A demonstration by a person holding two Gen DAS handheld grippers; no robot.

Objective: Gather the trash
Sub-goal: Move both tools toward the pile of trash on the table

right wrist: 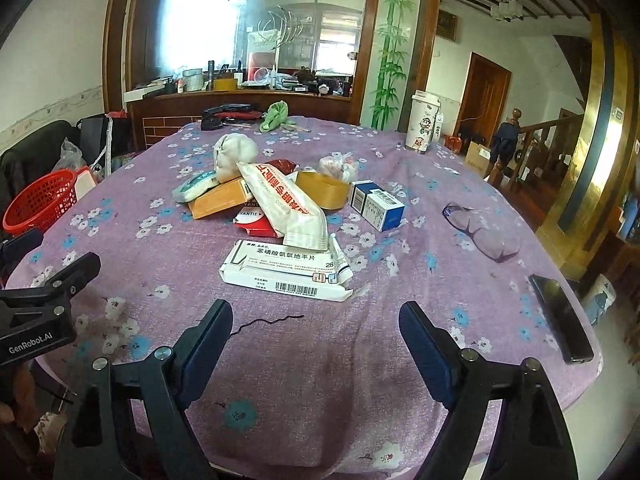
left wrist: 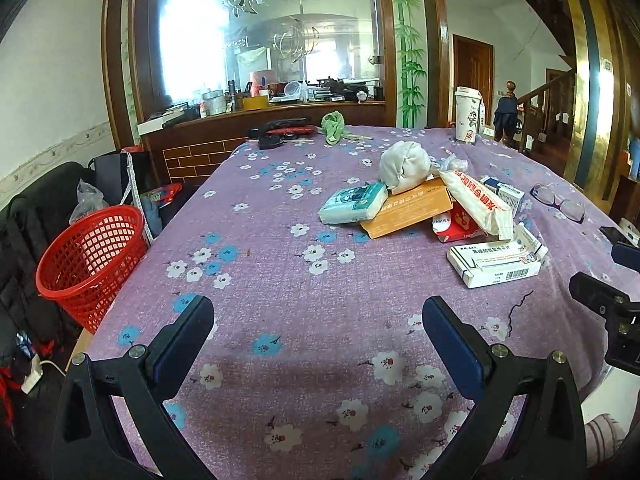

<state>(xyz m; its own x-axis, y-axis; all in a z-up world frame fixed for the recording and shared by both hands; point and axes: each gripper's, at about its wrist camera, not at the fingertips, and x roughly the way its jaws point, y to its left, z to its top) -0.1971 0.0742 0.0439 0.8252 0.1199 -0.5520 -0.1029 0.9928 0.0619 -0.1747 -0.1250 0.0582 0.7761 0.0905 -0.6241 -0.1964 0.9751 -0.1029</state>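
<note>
A pile of trash lies mid-table: a flattened white medicine box [right wrist: 286, 272] [left wrist: 494, 266] nearest, a white wrapper with red print [right wrist: 286, 204] [left wrist: 478, 204], an orange box [left wrist: 406, 212] [right wrist: 218, 202], a tissue pack [left wrist: 354, 204], a white wad [left wrist: 404, 164] and a blue-white box [right wrist: 378, 204]. A red mesh basket [left wrist: 92, 260] [right wrist: 40, 202] stands off the table's left edge. My left gripper [left wrist: 318, 320] is open and empty above the cloth, short of the pile. My right gripper [right wrist: 316, 324] is open and empty just before the white medicine box.
The table has a purple flowered cloth [left wrist: 280, 280]. A paper cup [right wrist: 424, 122], a green rag [left wrist: 334, 126], glasses [right wrist: 482, 228], a black phone [right wrist: 560, 316] and a tape roll [right wrist: 324, 190] lie around. A black hairpin [right wrist: 268, 322] lies near the right gripper.
</note>
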